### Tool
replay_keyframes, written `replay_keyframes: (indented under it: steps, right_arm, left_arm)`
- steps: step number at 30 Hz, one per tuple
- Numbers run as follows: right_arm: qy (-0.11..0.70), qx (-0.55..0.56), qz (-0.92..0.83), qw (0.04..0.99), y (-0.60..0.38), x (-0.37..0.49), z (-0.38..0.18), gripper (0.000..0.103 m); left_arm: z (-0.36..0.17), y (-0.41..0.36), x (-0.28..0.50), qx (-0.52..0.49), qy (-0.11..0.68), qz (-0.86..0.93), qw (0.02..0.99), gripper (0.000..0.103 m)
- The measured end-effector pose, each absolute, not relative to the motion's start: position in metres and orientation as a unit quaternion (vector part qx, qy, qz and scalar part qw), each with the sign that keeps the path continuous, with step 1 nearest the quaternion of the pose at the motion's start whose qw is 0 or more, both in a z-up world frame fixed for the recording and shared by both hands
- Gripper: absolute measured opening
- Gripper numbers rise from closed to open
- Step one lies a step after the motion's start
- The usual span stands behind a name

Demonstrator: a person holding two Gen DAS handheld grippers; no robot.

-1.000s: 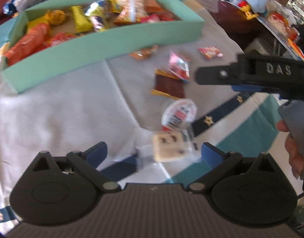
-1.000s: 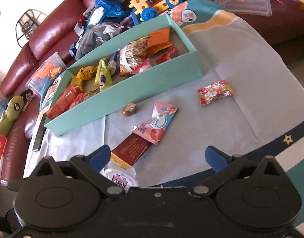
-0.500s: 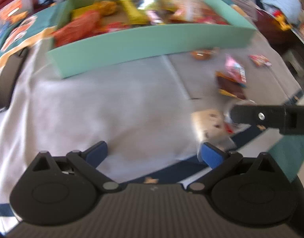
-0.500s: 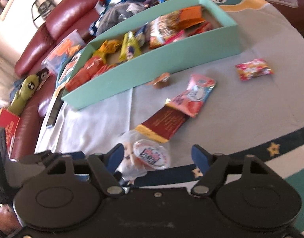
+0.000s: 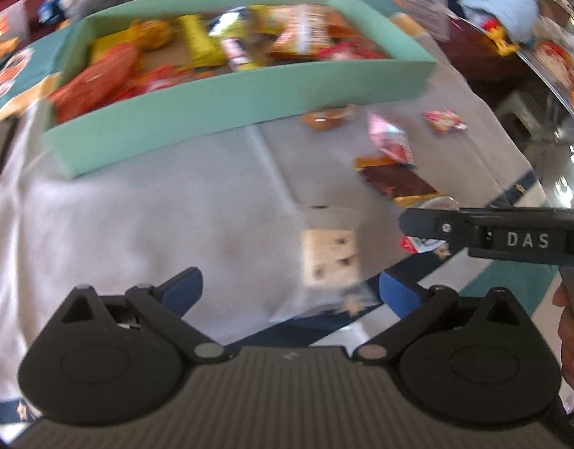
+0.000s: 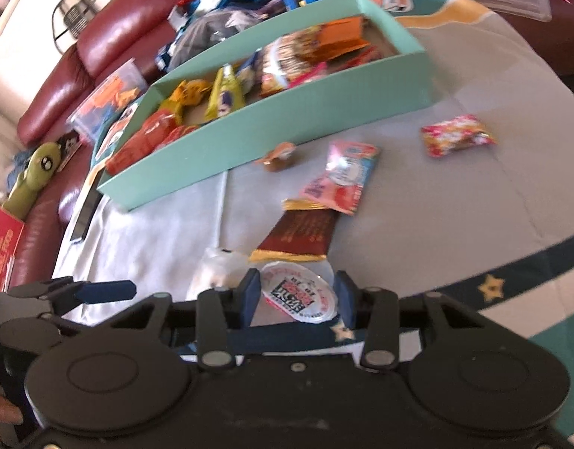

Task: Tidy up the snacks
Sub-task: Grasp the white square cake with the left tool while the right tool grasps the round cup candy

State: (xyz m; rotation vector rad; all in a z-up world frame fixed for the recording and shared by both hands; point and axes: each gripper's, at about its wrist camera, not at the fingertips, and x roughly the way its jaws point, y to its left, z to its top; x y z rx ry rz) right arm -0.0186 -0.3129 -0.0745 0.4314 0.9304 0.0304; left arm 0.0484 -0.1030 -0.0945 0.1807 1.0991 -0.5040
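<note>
A teal box (image 5: 227,108) full of snack packets sits at the back of the grey cloth; it also shows in the right wrist view (image 6: 287,127). My left gripper (image 5: 290,288) is open, and a clear-wrapped white cookie (image 5: 330,258) lies just ahead between its fingers, nearer the right one. My right gripper (image 6: 296,301) has narrowed around a round jelly cup (image 6: 300,295) with a printed lid, its pads at the cup's sides. A brown bar (image 6: 298,234), a pink packet (image 6: 341,176), a red candy pack (image 6: 455,140) and a small caramel cup (image 6: 279,155) lie loose on the cloth.
A dark red sofa (image 6: 81,63) with toys, a clear bin and a green plush (image 6: 32,172) lies behind and left of the box. A phone (image 6: 86,211) rests at the cloth's left edge. The cloth's star-trimmed border (image 6: 492,286) runs near my grippers.
My right gripper came down and closed in around the jelly cup. My left gripper swung so the wrapped cookie now lies between its open fingers.
</note>
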Motion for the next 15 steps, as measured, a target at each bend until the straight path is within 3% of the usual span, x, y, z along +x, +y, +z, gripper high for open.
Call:
replay_keyframes:
  steps: [2,4,5,6,7,8,15]
  right_arm:
    - [0.442,0.214,0.007,0.871,-0.319,-0.021,-0.076,0.042]
    - [0.440,0.219,0.004,0.871,-0.324,-0.024,-0.077,0.042]
    - [0.440,0.223,0.004,0.870,-0.327,-0.025,-0.078,0.042]
    - [0.441,0.226,0.005,0.869,-0.328,-0.026,-0.079,0.042]
    - [0.441,0.227,0.005,0.868,-0.328,-0.026,-0.080,0.042]
    - [0.441,0.226,0.004,0.868,-0.327,-0.025,-0.080,0.042]
    - [0.448,0.191,0.018,0.873,-0.313,-0.026,-0.073,0.042]
  left_arm:
    - [-0.096,-0.116,0.049,0.098,0.516,-0.248,0.815,0.092]
    - [-0.104,-0.126,0.051,0.108,0.522,-0.250,0.808,0.076]
    - [-0.105,-0.129,0.051,0.116,0.518,-0.247,0.811,0.074]
    - [-0.104,-0.130,0.048,0.122,0.511,-0.246,0.814,0.064]
    - [-0.103,-0.131,0.047,0.131,0.504,-0.242,0.819,0.045]
    - [-0.102,-0.130,0.046,0.134,0.499,-0.241,0.822,0.033]
    - [-0.096,-0.099,0.054,0.079,0.508,-0.219,0.830,0.031]
